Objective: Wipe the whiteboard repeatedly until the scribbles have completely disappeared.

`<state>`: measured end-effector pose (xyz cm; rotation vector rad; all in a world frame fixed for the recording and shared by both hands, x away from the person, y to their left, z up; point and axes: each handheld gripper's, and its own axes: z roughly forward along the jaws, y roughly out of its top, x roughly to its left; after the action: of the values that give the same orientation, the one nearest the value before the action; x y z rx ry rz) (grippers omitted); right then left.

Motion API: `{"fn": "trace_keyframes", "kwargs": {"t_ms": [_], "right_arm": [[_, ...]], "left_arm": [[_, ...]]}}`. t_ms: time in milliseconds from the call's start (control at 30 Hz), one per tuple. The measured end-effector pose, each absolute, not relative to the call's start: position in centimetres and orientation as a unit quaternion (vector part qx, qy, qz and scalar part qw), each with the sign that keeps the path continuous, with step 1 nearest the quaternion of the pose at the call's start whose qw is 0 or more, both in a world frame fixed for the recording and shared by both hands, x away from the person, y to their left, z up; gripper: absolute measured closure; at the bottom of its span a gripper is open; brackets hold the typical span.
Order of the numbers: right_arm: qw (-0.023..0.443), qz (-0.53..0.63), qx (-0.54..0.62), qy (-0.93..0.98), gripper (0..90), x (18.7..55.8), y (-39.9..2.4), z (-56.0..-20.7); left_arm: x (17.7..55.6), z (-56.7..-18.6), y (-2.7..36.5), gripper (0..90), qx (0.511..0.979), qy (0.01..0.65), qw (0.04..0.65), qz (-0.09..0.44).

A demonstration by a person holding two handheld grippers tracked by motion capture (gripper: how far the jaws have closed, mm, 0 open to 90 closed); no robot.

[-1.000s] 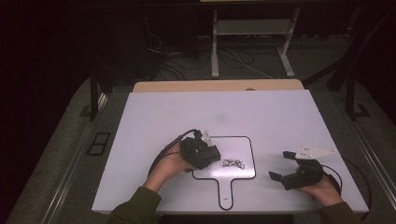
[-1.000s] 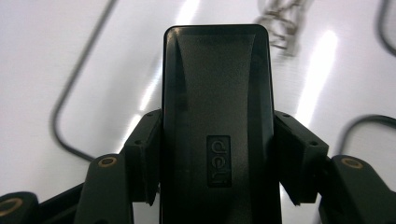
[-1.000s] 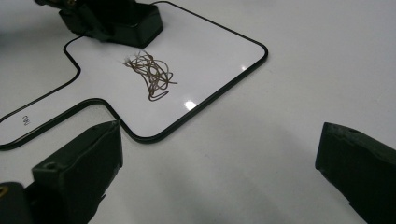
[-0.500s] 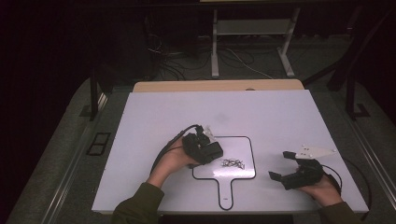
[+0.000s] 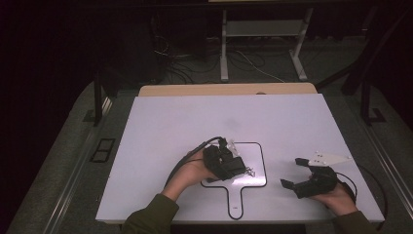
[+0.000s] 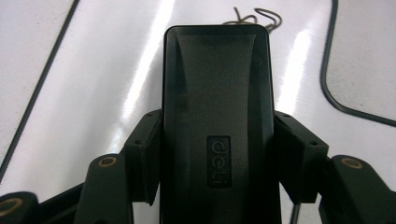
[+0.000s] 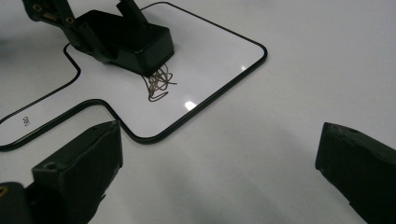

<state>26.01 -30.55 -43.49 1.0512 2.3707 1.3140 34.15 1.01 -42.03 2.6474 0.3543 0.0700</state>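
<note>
A small paddle-shaped whiteboard (image 5: 259, 161) with a black rim lies on the white table. A brown scribble (image 7: 159, 81) is drawn near its middle. My left gripper (image 6: 219, 156) is shut on a black block eraser (image 6: 217, 93) marked "deli", both pads pressing its sides. The eraser (image 7: 140, 39) rests on the board with its front end at the scribble's edge (image 5: 250, 171). My right gripper (image 5: 292, 172) sits to the right of the board, low over the table. It is open (image 7: 219, 168) with nothing between its jaws.
The white tabletop (image 5: 195, 122) has free room at the back and left. A wooden strip (image 5: 224, 89) runs along its far edge. Beyond it are a metal stand (image 5: 263, 34) and floor cables (image 5: 180, 68). The board's handle (image 5: 234, 200) points at the near edge.
The left hand has slid the eraser to the right across the board, up to the scribble. The right gripper has stayed put and open.
</note>
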Motion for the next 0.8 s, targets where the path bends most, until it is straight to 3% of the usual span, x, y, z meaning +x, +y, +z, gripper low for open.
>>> {"fn": "trace_keyframes", "kwargs": {"t_ms": [367, 800], "right_arm": [[0.117, 0.448, 0.359, 0.81, 0.0, 26.0, -30.6, -43.5], [0.117, 0.448, 0.358, 0.811, 0.0, 26.0, -30.5, -43.5]], "left_arm": [[36.2, -42.0, 1.7, 38.9, 0.959, 0.166, 0.227, 0.05], [34.0, -42.0, -0.8, 38.9, 0.967, 0.118, 0.222, 0.033]]}}
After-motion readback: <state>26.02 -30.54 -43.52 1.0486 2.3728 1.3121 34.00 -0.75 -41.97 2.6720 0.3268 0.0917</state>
